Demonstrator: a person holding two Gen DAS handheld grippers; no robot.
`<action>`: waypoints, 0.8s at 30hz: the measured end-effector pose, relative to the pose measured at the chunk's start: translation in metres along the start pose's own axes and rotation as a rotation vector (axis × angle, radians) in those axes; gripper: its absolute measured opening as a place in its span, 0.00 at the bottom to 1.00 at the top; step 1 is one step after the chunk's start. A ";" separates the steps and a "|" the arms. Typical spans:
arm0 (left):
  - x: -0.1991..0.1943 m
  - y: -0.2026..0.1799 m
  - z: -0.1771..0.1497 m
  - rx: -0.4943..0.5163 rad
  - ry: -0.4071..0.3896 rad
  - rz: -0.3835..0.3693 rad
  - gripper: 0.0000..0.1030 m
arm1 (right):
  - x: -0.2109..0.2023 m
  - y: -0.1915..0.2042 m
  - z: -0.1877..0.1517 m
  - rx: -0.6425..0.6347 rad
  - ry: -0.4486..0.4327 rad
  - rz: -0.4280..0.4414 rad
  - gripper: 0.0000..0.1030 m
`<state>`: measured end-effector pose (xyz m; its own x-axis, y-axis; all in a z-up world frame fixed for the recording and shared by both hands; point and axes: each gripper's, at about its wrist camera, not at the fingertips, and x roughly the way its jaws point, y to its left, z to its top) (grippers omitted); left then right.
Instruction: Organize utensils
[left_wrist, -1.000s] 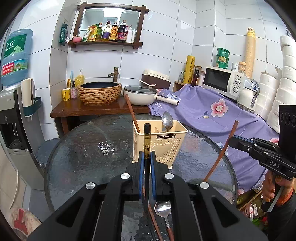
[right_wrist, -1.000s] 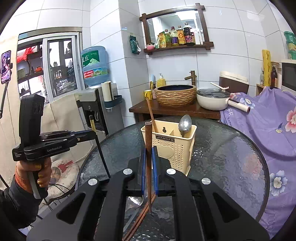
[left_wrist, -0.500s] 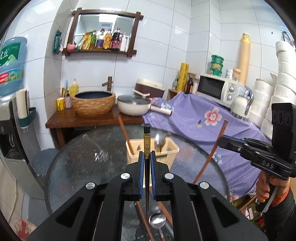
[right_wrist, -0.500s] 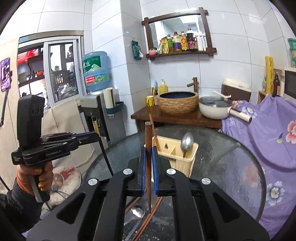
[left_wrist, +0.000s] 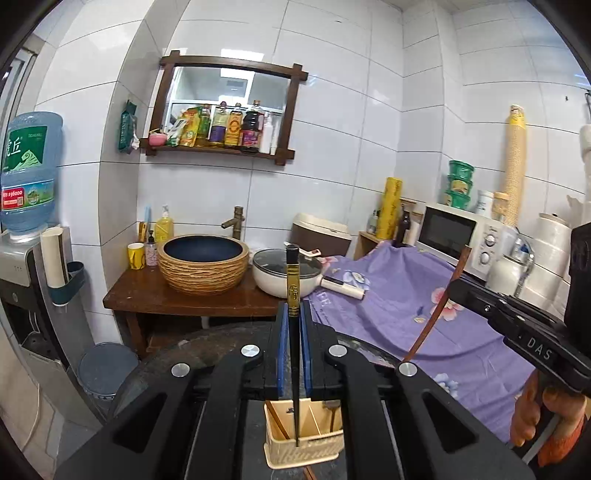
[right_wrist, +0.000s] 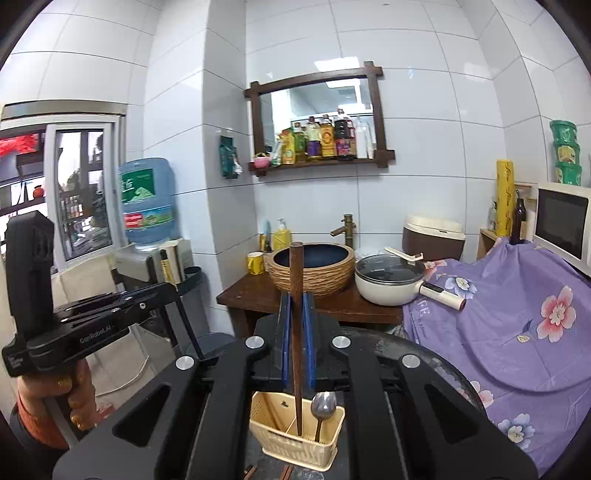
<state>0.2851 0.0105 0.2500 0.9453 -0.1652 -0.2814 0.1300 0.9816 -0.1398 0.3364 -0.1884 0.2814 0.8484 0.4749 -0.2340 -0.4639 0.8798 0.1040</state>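
Frosted glass forms the round table (right_wrist: 439, 354), whose dark rim shows beyond both tools; near its centre stands the cream plastic utensil caddy (right_wrist: 295, 441), now seen from above at the bottom of each wrist view, whereas a second ago it stood ahead at fingertip level with its front face showing. Both tools have therefore been raised and carried over the caddy, so that each chopstick tip now hangs at or just inside the open top, and the step in hand is judged to be the drop into a compartment. The left gripper (left_wrist: 293, 350) is clamped on the black chopstick (left_wrist: 292, 295), held upright with its gold-banded end uppermost and its tip over the middle of the caddy; another brown stick (left_wrist: 276, 424) leans in the left compartment. The right gripper (right_wrist: 296, 339) is closed on the brown wooden chopstick (right_wrist: 296, 280), likewise vertical, its tip reaching inside the caddy just left of a steel spoon (right_wrist: 323, 404) that stands bowl-up in the right compartment. Each tool is carried level in a fist below its handle, fingers pointing away from the person, left tool to the left of the right.
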 end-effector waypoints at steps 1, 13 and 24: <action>0.010 0.001 0.000 -0.011 0.004 0.001 0.07 | 0.009 -0.003 -0.001 0.010 0.004 -0.012 0.07; 0.079 0.013 -0.068 -0.040 0.117 0.026 0.06 | 0.076 -0.019 -0.068 0.048 0.133 -0.047 0.07; 0.112 0.020 -0.117 -0.049 0.225 0.030 0.06 | 0.098 -0.034 -0.108 0.084 0.202 -0.064 0.07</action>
<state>0.3583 0.0008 0.1047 0.8573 -0.1584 -0.4898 0.0826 0.9815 -0.1729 0.4081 -0.1739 0.1509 0.8033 0.4116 -0.4305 -0.3804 0.9107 0.1609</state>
